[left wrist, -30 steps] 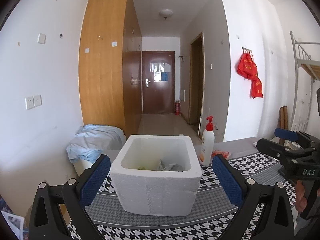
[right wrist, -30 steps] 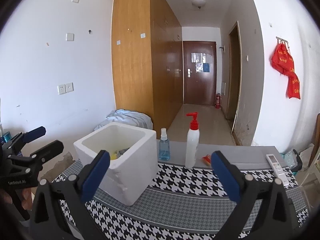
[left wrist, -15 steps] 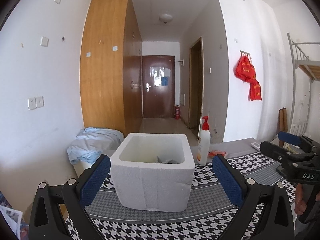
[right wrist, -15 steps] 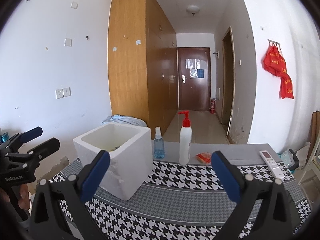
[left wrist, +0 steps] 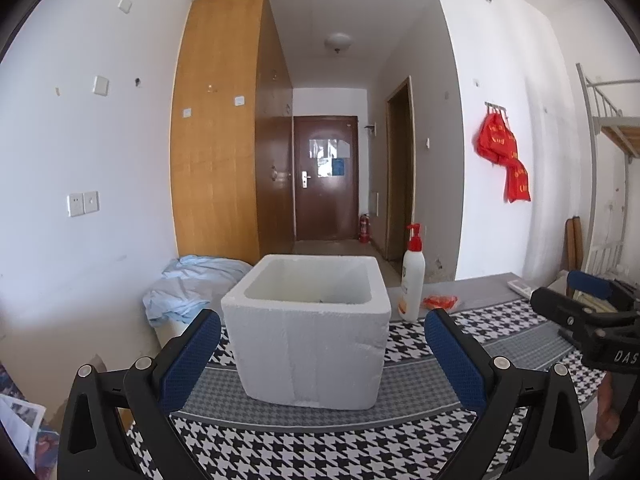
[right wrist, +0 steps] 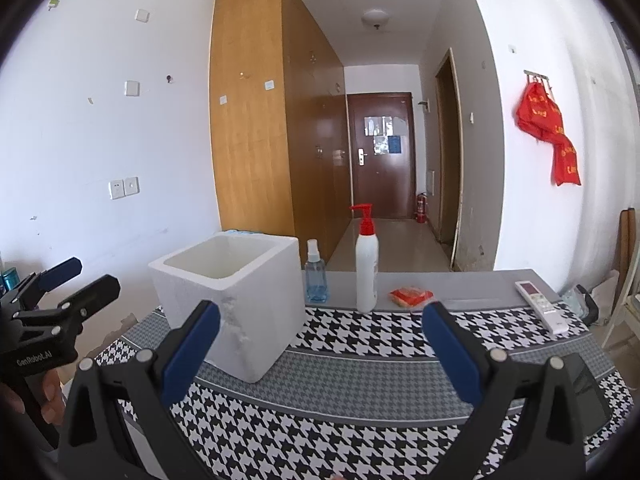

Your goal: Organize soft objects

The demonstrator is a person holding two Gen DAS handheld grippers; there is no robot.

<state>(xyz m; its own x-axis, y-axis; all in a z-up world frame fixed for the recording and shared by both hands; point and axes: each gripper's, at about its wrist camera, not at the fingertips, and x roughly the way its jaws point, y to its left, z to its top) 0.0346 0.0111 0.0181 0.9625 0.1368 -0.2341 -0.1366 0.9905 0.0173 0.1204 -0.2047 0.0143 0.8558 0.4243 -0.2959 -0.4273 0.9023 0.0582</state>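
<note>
A white foam box (left wrist: pixel 308 332) stands on the houndstooth cloth of the table (left wrist: pixel 360 448); it also shows in the right wrist view (right wrist: pixel 236 300). Its contents are hidden below the rim, apart from a sliver of grey at the inner right. My left gripper (left wrist: pixel 320 356) is open and empty, low in front of the box. My right gripper (right wrist: pixel 320 348) is open and empty, to the right of the box. Each gripper shows at the edge of the other's view.
A white pump bottle (right wrist: pixel 366 264), a blue spray bottle (right wrist: pixel 316 276), an orange packet (right wrist: pixel 412 295) and a white remote (right wrist: pixel 542 306) stand on the table's far side. A pile of light blue cloth (left wrist: pixel 192 284) lies beyond the table's left end.
Both grippers have lowered and drawn back a little from the box. The soft items seen inside the box a second ago are now hidden by its rim. Both grippers stay open.
</note>
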